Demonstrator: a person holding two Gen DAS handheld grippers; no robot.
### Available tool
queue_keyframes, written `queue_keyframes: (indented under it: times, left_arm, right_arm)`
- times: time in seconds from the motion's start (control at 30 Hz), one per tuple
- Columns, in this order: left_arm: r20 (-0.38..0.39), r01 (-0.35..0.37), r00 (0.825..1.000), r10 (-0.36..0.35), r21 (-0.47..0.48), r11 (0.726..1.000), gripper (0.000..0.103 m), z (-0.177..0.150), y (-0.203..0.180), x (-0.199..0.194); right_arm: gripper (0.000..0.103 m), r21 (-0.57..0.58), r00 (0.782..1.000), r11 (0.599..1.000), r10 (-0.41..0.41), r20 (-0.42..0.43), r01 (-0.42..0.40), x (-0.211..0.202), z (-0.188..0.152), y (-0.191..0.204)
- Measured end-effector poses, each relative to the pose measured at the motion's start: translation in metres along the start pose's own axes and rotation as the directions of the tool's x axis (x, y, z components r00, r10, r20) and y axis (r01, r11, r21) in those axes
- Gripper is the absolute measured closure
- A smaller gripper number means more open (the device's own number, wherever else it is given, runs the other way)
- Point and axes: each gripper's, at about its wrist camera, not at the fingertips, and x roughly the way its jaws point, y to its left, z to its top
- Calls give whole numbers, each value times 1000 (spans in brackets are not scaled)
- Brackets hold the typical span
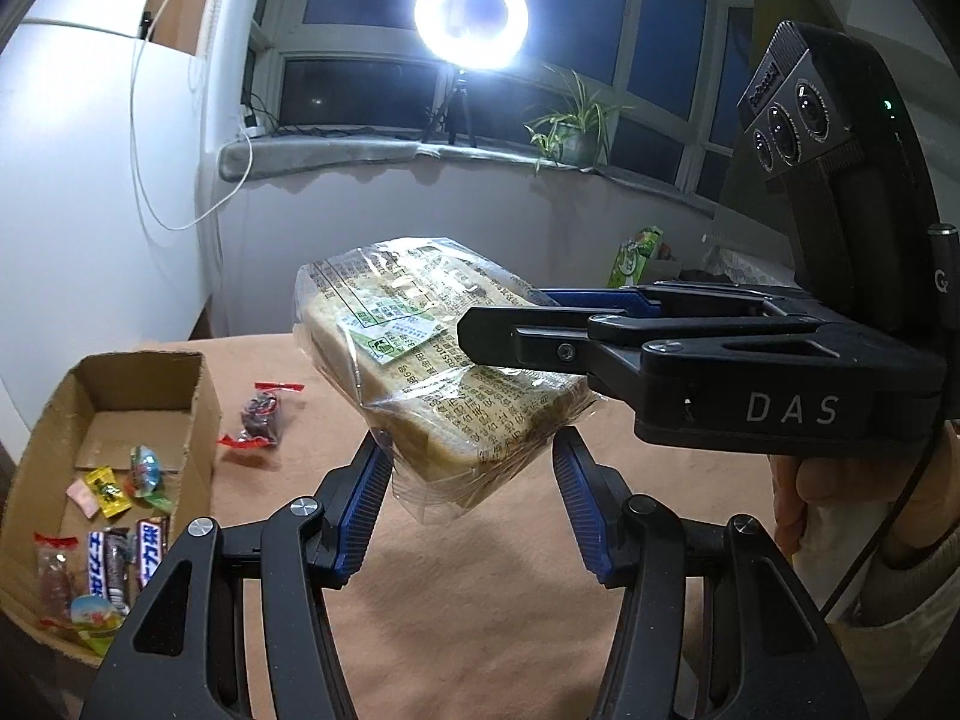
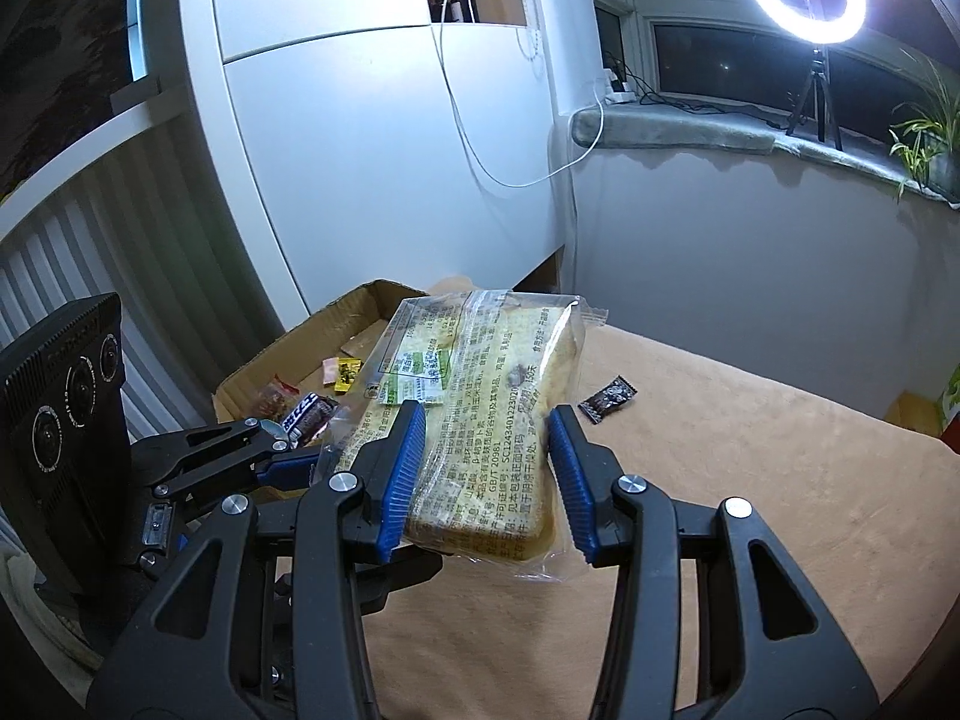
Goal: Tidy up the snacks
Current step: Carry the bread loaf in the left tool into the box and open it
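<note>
The tan surface [image 1: 480, 630] carries a cardboard box [image 1: 198, 414] of candies. Above it hangs the wrapped bread [image 1: 456, 372] (clear printed bag), clamped by both the left gripper [image 1: 471, 480] and right gripper [image 2: 487, 468]. A dark candy [image 2: 607, 399] lies loose.

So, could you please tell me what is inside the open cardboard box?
The open cardboard box holds small wrapped sweets and dark chocolate bars. In the right wrist view, the clear bag of sliced bread hides part of its floor.
</note>
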Motion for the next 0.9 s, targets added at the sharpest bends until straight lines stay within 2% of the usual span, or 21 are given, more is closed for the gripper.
queue_keyframes:
  times: [0.2, 0.43, 0.9]
  left_arm:
    - [14, -20, 1000, 20, -27, 999, 48, -3, 16, -10]
    - [33, -76, 996, 79, -74, 994, 48, -12, 48, -28]
    - [35, -192, 979, 201, -183, 964, 48, -30, 126, -64]
  right_arm:
    - [58, -24, 1000, 999, 24, -11, -24, 15, 7, 19]
    - [58, -73, 997, 995, 65, -39, -67, 48, 22, 58]
    - [58, -162, 982, 971, 163, -99, -178, 119, 45, 137]
